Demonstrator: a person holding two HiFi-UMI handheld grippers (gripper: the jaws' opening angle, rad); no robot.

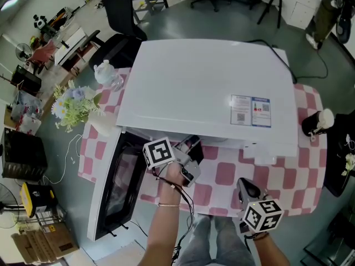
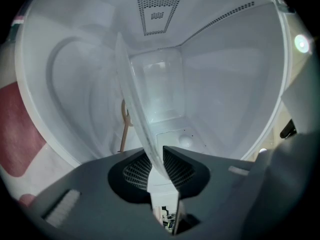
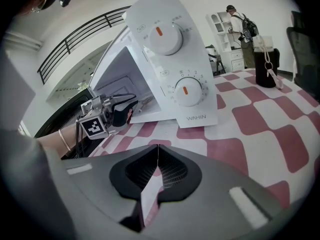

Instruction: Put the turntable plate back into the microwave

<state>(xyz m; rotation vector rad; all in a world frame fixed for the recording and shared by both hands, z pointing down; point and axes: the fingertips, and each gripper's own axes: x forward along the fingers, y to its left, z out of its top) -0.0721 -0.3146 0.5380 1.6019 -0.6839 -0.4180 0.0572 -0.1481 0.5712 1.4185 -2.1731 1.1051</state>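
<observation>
The clear glass turntable plate point(image 2: 134, 96) stands almost on edge inside the white microwave cavity point(image 2: 225, 84). My left gripper point(image 2: 156, 158) is shut on its near rim. In the head view the left gripper point(image 1: 193, 148) reaches into the microwave point(image 1: 205, 87) through the front opening, and the plate is hidden under the top. My right gripper point(image 1: 244, 184) hangs over the checked tablecloth point(image 1: 288, 176) in front of the microwave, shut and holding nothing. From the right gripper view point(image 3: 157, 159) the left gripper point(image 3: 114, 111) shows at the opening, beside the control panel point(image 3: 182, 59).
The microwave door point(image 1: 113, 187) swings open to the left, past the table edge. A black mug point(image 1: 315, 123) stands at the right of the table. Flowers point(image 1: 75, 105) and a glass teapot point(image 1: 105, 73) sit at the left. A person point(image 3: 239, 24) stands far off.
</observation>
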